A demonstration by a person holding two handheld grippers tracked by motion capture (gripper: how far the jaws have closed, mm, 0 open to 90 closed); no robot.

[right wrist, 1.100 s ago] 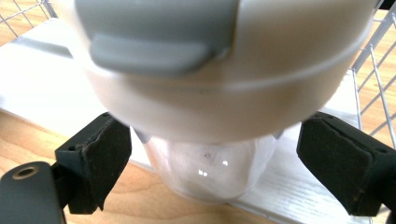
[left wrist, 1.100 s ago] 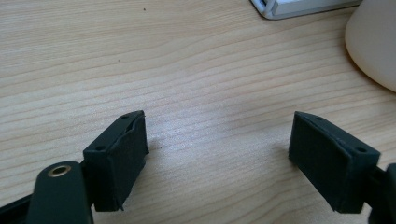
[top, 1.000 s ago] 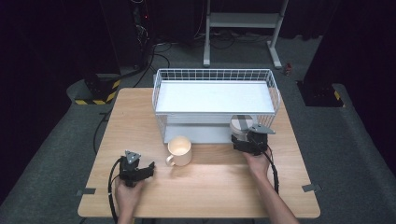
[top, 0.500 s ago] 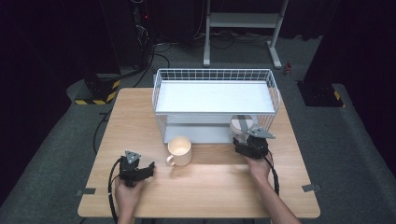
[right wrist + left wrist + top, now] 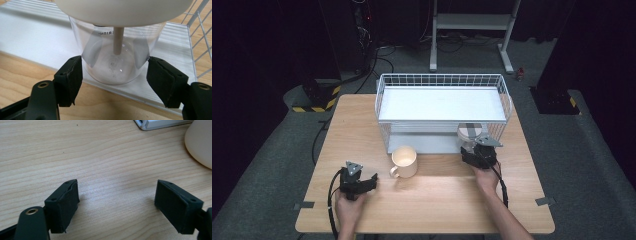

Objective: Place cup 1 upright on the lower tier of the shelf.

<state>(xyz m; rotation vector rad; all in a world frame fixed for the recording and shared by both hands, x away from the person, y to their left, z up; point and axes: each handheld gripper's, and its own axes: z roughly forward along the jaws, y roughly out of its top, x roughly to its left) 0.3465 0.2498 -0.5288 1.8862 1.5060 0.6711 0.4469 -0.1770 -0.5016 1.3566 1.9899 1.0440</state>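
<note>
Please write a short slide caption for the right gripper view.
Right tool closing around a clear plastic jar on the white shelf.

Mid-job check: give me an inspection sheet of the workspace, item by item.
Surface: wooden table, bare at left.
Job's things: clear jar with white lid on the lower shelf of the white wire rack; cream mug in front of the rack.
Clutter: nothing seen.
Grippers: right gripper flanks the jar, jaws just closing, pads about at its wall; left gripper open over bare wood.
Cables: one trails from each gripper.
Surroundings: dark floor, metal stand, floor cables.
</note>
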